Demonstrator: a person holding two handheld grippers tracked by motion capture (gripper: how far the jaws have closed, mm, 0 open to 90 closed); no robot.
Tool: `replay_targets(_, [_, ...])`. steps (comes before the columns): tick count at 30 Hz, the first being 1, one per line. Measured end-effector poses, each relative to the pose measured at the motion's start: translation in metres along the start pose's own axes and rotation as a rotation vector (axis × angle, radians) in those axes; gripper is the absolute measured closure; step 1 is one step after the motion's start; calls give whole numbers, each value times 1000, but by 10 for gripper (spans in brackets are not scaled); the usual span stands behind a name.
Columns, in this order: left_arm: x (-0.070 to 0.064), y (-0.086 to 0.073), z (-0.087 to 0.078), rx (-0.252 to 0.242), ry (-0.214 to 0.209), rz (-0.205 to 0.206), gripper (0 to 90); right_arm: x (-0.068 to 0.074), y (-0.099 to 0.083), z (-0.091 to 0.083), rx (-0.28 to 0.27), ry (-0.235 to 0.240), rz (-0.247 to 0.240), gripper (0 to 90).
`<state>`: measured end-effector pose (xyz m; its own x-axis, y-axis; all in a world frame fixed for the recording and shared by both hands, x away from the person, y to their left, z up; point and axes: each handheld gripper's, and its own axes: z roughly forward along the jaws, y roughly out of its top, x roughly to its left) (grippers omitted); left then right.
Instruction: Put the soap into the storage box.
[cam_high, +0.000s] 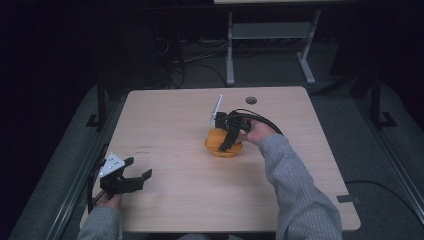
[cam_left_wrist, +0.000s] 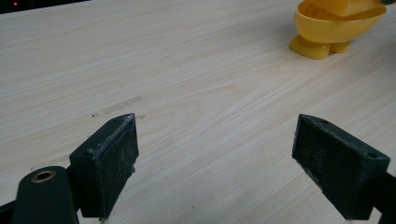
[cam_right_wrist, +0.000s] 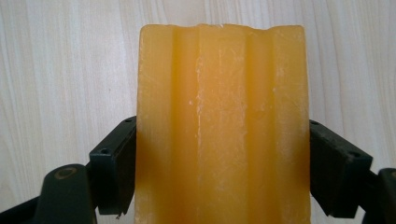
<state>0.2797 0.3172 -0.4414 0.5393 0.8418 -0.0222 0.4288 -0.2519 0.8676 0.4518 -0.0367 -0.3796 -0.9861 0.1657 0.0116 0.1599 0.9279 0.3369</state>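
Note:
An orange ridged block (cam_right_wrist: 222, 107), like a bar of soap, sits clamped between the black jaws of my right gripper (cam_right_wrist: 224, 149), which is shut on it. In the high view, the right gripper (cam_high: 226, 144) holds this block over a yellow footed dish (cam_high: 220, 150) at the middle of the wooden table (cam_high: 175, 125). The left gripper view has the yellow dish (cam_left_wrist: 322, 32) at upper right, with the orange block (cam_left_wrist: 348, 7) just above its rim. My left gripper (cam_high: 140, 167) rests at the table's front left corner, open and holding nothing (cam_left_wrist: 215, 154).
A round cable hole (cam_high: 251, 100) lies near the table's far edge. Beyond the table stand white desk legs (cam_high: 230, 45) and loose cables on the dark floor. A dark strip (cam_high: 350, 199) marks the front right edge.

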Motion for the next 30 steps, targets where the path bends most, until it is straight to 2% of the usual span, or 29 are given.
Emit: replay_targets(30, [0,0,0,0,0,-1,136,-3,-2,5,21,-1,-2,210])
